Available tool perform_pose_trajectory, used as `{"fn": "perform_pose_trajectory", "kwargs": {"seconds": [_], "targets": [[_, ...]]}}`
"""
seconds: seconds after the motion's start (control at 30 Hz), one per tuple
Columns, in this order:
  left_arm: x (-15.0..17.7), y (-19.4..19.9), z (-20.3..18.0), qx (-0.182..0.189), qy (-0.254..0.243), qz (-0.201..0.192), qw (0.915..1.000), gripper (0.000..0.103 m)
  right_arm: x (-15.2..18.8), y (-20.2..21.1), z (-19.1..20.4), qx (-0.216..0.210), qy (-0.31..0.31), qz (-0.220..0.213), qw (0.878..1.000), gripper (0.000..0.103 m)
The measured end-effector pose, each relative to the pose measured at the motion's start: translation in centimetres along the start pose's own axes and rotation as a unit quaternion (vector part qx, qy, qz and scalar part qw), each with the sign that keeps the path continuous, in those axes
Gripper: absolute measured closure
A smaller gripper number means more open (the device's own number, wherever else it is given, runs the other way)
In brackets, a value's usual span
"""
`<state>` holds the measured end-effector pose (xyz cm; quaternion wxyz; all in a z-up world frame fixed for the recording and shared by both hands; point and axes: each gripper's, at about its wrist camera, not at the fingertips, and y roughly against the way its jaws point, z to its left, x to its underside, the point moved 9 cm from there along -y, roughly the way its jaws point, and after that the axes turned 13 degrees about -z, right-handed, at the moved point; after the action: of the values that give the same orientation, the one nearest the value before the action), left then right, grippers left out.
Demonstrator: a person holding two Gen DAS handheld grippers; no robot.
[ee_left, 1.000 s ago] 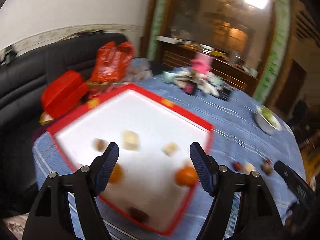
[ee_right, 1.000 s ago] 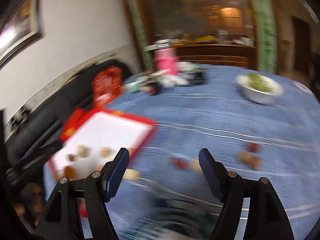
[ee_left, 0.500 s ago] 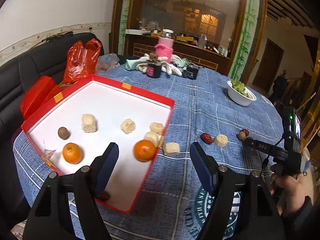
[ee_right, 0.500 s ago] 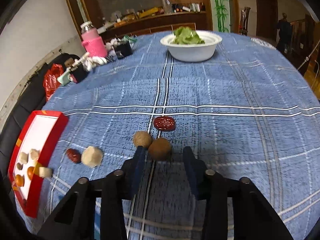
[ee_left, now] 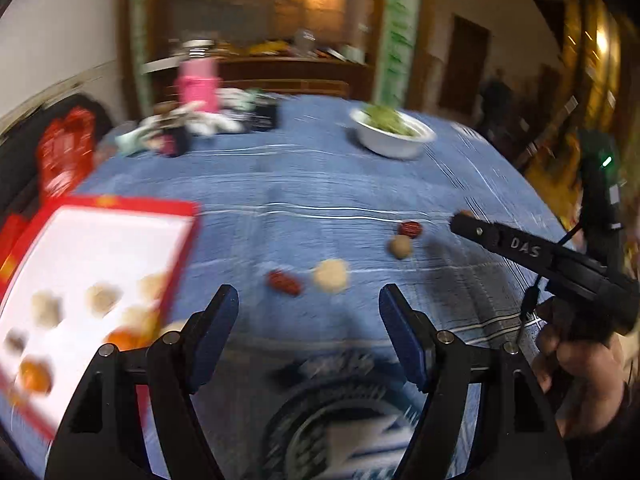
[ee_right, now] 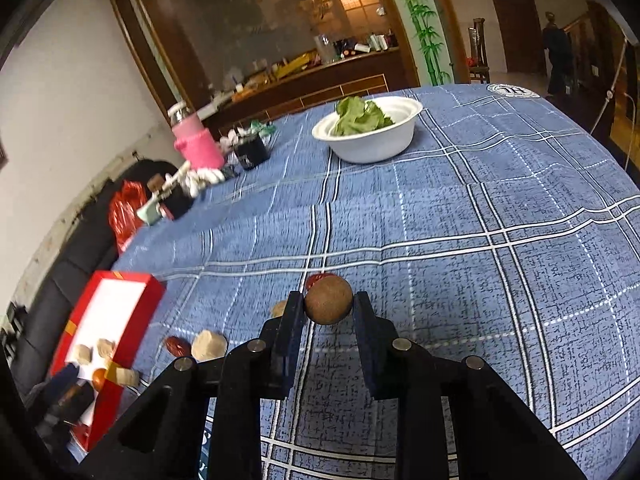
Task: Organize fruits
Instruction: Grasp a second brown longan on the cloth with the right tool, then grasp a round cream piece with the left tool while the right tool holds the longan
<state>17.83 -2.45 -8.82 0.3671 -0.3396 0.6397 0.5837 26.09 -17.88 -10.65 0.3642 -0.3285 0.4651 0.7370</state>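
My right gripper (ee_right: 328, 312) is shut on a round brown fruit (ee_right: 329, 299) and holds it just above the blue checked tablecloth. A red date (ee_right: 316, 280) and another brown fruit (ee_right: 279, 309) lie right behind it. A second red date (ee_right: 177, 346) and a pale chunk (ee_right: 209, 345) lie to the left. My left gripper (ee_left: 308, 320) is open and empty above the cloth, near the date (ee_left: 284, 282) and pale chunk (ee_left: 330, 275). The red tray (ee_left: 120, 203) with white floor holds oranges and pale chunks at left. This view is blurred.
A white bowl of greens (ee_right: 370, 128) stands at the far side. A pink bottle (ee_right: 196, 140), dark cups and small clutter sit at the back left. A red bag (ee_right: 126, 214) lies on the black sofa. The right gripper's body (ee_left: 540, 256) crosses the left wrist view.
My right gripper has closed on the round brown fruit and lifted it slightly. My left gripper has swung right, away from the tray toward the loose fruits.
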Motion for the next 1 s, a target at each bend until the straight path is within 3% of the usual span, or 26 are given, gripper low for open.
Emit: {"fn": "perform_pose_trajectory", "kwargs": {"seconds": [0.07, 0.23, 0.4, 0.47, 0.5, 0.63, 0.8, 1.0], "targets": [[-0.1, -2.0, -1.7, 0.034, -0.029, 0.021, 0.9988, 0.032, -0.3, -0.1, -0.3, -0.006, -0.012, -0.002, 1.000, 0.077], [-0.7, -4.9, -2.7, 0.038, -0.069, 0.037, 0.9962, 0.047, -0.6, 0.0, -0.5, -0.028, -0.037, 0.000, 0.999, 0.076], [1.5, -7.5, -2.6, 0.030, -0.082, 0.081, 0.9929, 0.050, -0.8, 0.3, 0.0, -0.045, -0.045, -0.003, 0.998, 0.076], [2.1, -7.7, -2.2, 0.032, -0.072, 0.083, 0.9935, 0.064, -1.0, 0.4, 0.0, -0.048, -0.050, -0.005, 0.998, 0.077], [2.2, -7.6, -2.0, 0.027, -0.070, 0.083, 0.9937, 0.076, -1.0, 0.5, 0.0, -0.050, -0.051, -0.005, 0.997, 0.077], [2.1, -6.2, -2.7, 0.023, -0.084, 0.075, 0.9934, 0.076, -1.1, 0.6, -0.1, -0.050, -0.051, -0.006, 0.997, 0.077], [1.9, -2.9, -3.7, 0.032, -0.062, 0.058, 0.9959, 0.076, -1.2, 0.8, 0.0, -0.046, -0.043, -0.012, 0.998, 0.076], [1.7, 0.0, -2.9, 0.013, -0.046, 0.043, 0.9979, 0.076, -1.1, 0.7, 0.3, -0.031, -0.026, -0.012, 0.999, 0.076]]}}
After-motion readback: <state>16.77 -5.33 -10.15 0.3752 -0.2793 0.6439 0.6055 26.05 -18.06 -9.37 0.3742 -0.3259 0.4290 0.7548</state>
